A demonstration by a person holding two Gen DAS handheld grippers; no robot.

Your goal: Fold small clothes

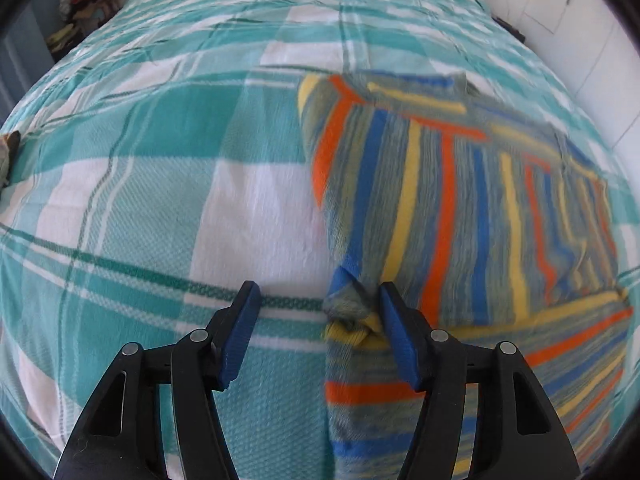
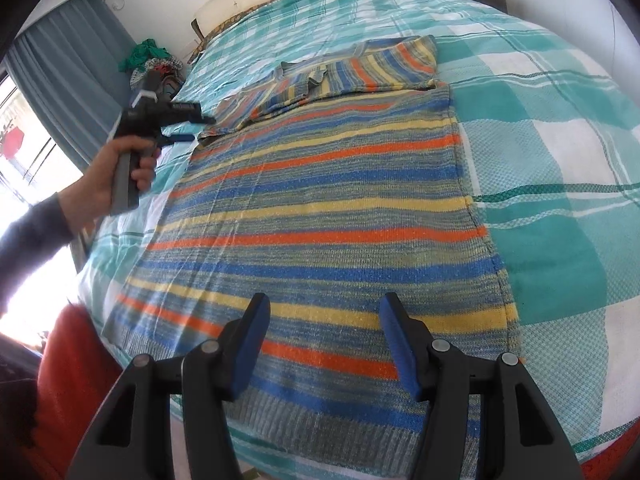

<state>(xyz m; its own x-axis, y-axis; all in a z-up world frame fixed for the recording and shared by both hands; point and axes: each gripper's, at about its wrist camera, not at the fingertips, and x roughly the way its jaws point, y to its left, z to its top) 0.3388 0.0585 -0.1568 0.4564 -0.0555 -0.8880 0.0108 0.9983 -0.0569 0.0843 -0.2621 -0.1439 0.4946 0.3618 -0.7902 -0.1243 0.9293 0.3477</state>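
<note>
- Striped knit sweater (image 2: 320, 216) in blue, orange, yellow and grey-green bands, spread flat on a teal-and-white plaid bedspread (image 2: 540, 152).
- Grey ribbed hem nearest the right wrist camera; upper part folded over itself at the far end.
- Long axis running from the near edge of the bed toward the headboard, stripes lying crosswise.
- Right gripper (image 2: 324, 344) released, blue pads spread wide, just above the sweater's hem end.
- Left gripper (image 1: 316, 332) also released, nothing pinched; bunched sweater corner between its pads, close against the right-hand one, contact unclear.
- Seen from the right wrist camera: left gripper at the sweater's far left edge, beside the folded sleeve.
- Heap of clothes (image 2: 154, 62) beyond the bed's left side.
</note>
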